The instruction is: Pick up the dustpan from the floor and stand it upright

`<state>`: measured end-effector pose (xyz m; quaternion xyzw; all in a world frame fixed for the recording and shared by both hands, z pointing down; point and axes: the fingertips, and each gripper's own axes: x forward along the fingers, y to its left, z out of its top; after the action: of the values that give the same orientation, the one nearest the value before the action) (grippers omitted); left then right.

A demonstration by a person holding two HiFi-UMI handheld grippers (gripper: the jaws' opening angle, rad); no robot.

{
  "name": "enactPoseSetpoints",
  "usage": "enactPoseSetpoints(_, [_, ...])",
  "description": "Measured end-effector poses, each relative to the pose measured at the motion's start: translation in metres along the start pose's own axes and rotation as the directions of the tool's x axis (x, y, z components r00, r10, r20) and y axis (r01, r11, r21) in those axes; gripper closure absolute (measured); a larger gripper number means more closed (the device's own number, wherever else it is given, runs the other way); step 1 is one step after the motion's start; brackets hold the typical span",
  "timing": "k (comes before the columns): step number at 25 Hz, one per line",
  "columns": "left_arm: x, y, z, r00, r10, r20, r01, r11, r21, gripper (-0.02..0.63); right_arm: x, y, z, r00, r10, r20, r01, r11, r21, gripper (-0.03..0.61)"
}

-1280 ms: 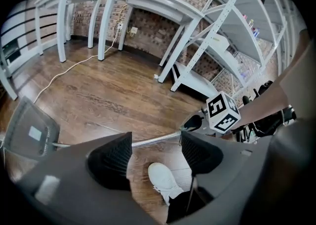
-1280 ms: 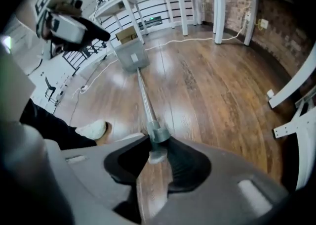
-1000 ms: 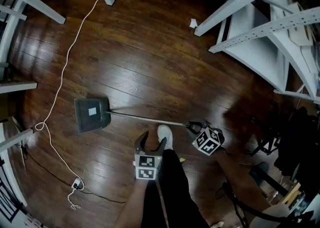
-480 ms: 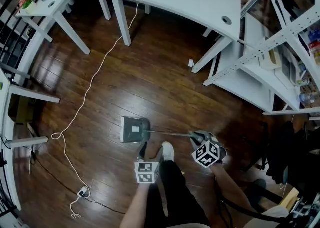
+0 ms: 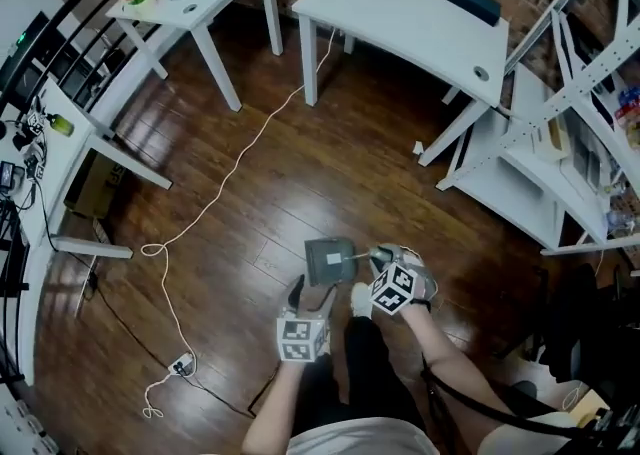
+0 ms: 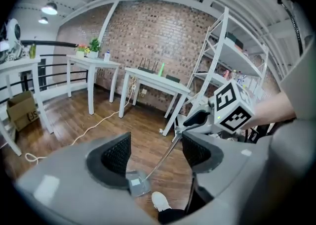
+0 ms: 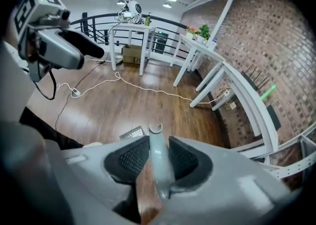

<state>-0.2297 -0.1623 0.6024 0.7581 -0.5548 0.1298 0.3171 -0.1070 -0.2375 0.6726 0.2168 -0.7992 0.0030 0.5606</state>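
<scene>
The grey dustpan stands tilted on the wood floor just ahead of the person's white shoe, its thin handle rising steeply to my right gripper. In the right gripper view the jaws are shut on the grey handle grip, and the pan shows far below them. My left gripper hovers to the left of the handle, open and holding nothing. From the left gripper view the pan and its rod appear between the spread jaws but well beyond them.
A white cable trails across the floor to a plug block at the lower left. White desks stand at the back and left, and a white shelf rack stands on the right. Bare floor lies ahead of the pan.
Both grippers have risen. The handle went from lying flat on the floor to steeply raised, and the pan swung in toward the shoe. The head view lifted, taking in the desks.
</scene>
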Motion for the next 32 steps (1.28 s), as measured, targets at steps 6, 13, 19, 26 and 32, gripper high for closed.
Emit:
enactPoseSetpoints(6, [-0.074, -0.019, 0.042, 0.997, -0.015, 0.075, 0.004, 0.989, 0.149, 0.249, -0.088, 0.017, 0.039, 0.964, -0.158, 0.215, 0.097, 0.957, 0.272, 0.413])
enactPoseSetpoints(13, [-0.153, -0.078, 0.098, 0.957, -0.055, 0.286, 0.009, 0.988, 0.157, 0.249, -0.27, 0.044, 0.046, 0.721, -0.4, 0.566, 0.004, 0.819, 0.574, 0.413])
enactPoseSetpoints(19, [-0.207, -0.15, 0.132, 0.893, 0.031, 0.449, -0.107, 0.984, 0.144, 0.253, -0.387, 0.05, 0.021, 0.507, -0.452, 0.734, -0.045, 0.836, 0.547, 0.219])
enactPoseSetpoints(26, [-0.279, -0.284, 0.088, 0.863, 0.036, 0.504, -0.119, 0.984, 0.133, 0.265, -0.486, 0.091, -0.074, 0.42, -0.502, 0.756, 0.003, 0.834, 0.552, 0.156])
enactPoseSetpoints(32, [-0.324, -0.328, 0.076, 0.845, 0.068, 0.531, -0.206, 0.957, 0.206, 0.273, -0.511, 0.127, -0.107, 0.502, -0.521, 0.69, -0.015, 0.793, 0.61, 0.16])
